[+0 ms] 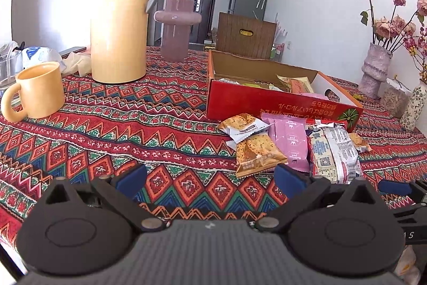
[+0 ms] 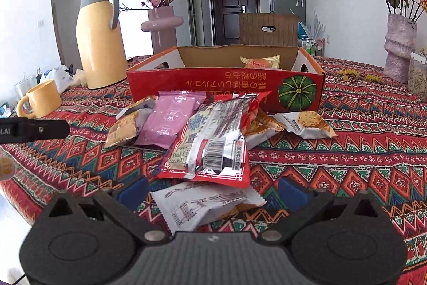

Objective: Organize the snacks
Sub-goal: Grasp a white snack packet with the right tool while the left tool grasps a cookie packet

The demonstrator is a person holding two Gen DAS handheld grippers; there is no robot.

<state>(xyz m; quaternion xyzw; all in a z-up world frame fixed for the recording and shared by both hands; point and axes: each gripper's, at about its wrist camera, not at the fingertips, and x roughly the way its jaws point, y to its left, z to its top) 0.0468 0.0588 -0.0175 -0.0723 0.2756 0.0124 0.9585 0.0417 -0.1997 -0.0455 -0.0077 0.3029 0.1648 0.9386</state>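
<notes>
Right wrist view first, biggest thing first: the red cardboard box (image 2: 226, 87) stands open-topped on the patterned tablecloth (image 2: 360, 151), straight ahead of me, with an orange packet (image 2: 260, 62) already inside it against the far wall. It looks stiff enough to take drops from above.

Against its near wall lies the snack pile (image 2: 202, 130), and that is my business. On top, tilted toward me, the big red-and-silver foil packet (image 2: 210, 140): light, I judge, crinkly and slick, with soft contents that could crush. I'd pinch it by its flat crimped end seam, not across the belly. Beside it on the left lies a pink packet (image 2: 166, 122), flat and thin. Nearest of all, the white wrapper (image 2: 202, 205) lies right between my right gripper (image 2: 212, 190) fingers, partly under the foil one. That gripper is spread wide and holds nothing.

Left wrist view now: my left gripper (image 1: 210, 179) hangs just above the cloth, jaws spread, empty too. The pile sits ahead and to its right, and a brown biscuit packet (image 1: 257, 155) is closest, just beyond the right fingertip (image 1: 289, 179). That one is small, light, likely brittle inside, so I'd grip gently at the sealed edge.
</notes>
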